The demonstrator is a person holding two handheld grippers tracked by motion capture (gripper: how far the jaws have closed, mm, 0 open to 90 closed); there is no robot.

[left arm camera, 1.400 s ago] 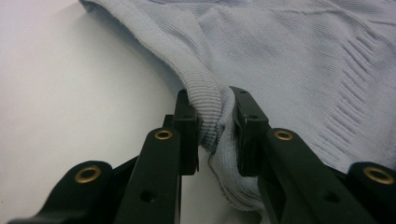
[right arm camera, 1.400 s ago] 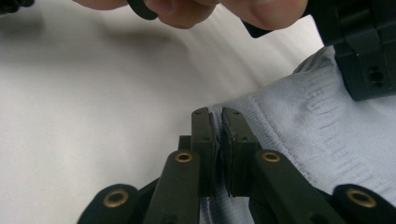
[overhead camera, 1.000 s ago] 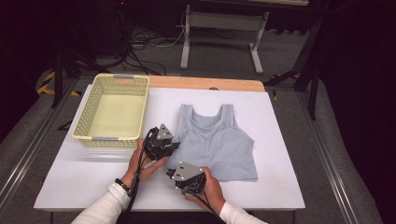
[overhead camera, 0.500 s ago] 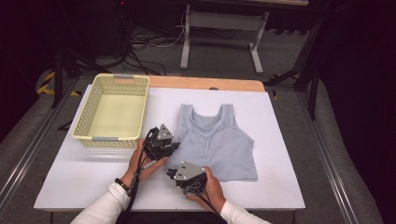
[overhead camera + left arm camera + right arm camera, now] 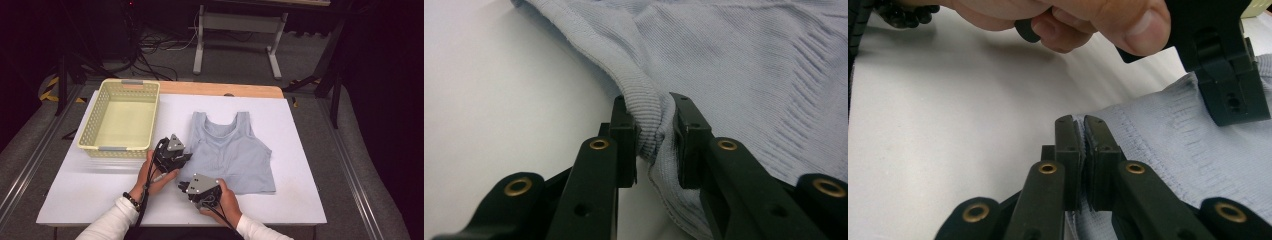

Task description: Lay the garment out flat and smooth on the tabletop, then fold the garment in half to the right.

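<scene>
A pale grey-blue tank top (image 5: pixel 231 152) lay flat on the white surface (image 5: pixel 300 150), right of centre. The left gripper (image 5: pixel 186 158) was clamped on a bunched fold of its left edge, while the right gripper (image 5: pixel 183 186) was pinched shut on its near-left corner. A yellow basket (image 5: pixel 120 117) stood at the far left, well apart from the top.

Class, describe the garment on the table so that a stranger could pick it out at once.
On the white table, right of the yellow basket, lies a pale grey-blue tank top. It is the one soft, flat thing there, its near-left edge pinched by both claws.
</scene>
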